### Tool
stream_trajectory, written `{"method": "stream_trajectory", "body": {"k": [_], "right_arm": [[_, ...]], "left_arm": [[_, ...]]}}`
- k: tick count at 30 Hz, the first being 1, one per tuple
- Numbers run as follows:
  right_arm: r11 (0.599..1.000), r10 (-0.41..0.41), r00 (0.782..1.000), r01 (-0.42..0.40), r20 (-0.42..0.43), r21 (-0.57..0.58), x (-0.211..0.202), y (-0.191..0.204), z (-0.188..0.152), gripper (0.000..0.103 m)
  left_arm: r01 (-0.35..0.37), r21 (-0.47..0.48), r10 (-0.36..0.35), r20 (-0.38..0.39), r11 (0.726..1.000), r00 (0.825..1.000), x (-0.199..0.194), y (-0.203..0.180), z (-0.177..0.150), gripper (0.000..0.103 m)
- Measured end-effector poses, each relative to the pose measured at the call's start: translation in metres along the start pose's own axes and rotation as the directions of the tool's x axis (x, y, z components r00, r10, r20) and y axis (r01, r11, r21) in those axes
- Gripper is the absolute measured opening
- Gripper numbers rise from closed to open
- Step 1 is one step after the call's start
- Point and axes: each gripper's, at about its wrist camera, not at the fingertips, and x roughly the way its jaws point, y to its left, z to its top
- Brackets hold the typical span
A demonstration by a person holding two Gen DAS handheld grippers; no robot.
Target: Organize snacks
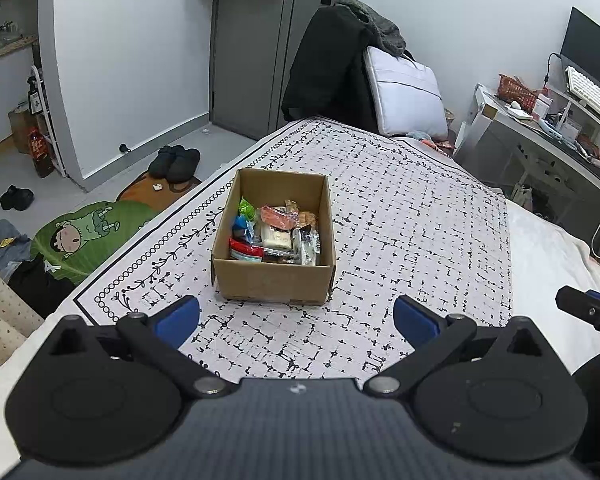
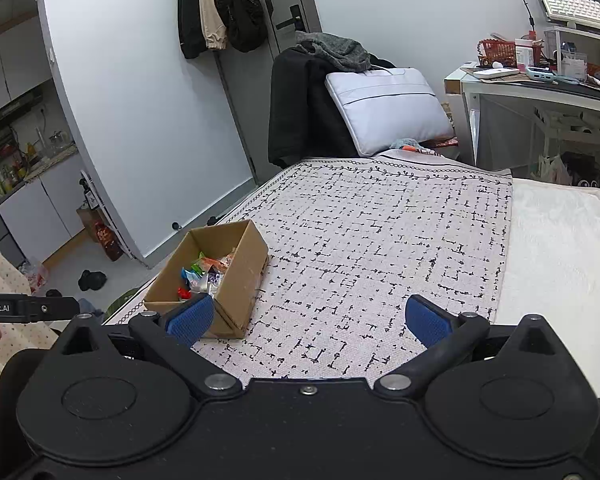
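We see a box [image 1: 274, 280] of plain matt brown cardboard, its walls slightly rough, holding snacks [image 1: 276, 234] in glossy plastic wrappers that catch the light. It sits on a matt woven cloth [image 1: 400, 220] printed with black marks, next to a cream bedspread [image 2: 560, 248] with a soft quilted texture. We note that the left gripper [image 1: 296, 320] and the right gripper [image 2: 308, 322] are matt black plastic with shiny metal pivot pins, and their blue pads [image 2: 190, 320] look finely ribbed and rubbery.
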Motion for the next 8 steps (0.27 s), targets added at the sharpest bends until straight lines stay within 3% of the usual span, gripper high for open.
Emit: {"method": "stream_trajectory", "body": {"k": [8], "right_arm": [[1.0,-0.001,1.0,0.001,-0.001,-0.001,0.0,0.0001,0.0,0.103]], "left_arm": [[-0.004,0.007,0.004,0.007,1.0,1.0,0.0001,-0.0007,-0.0001,0.103]]}}
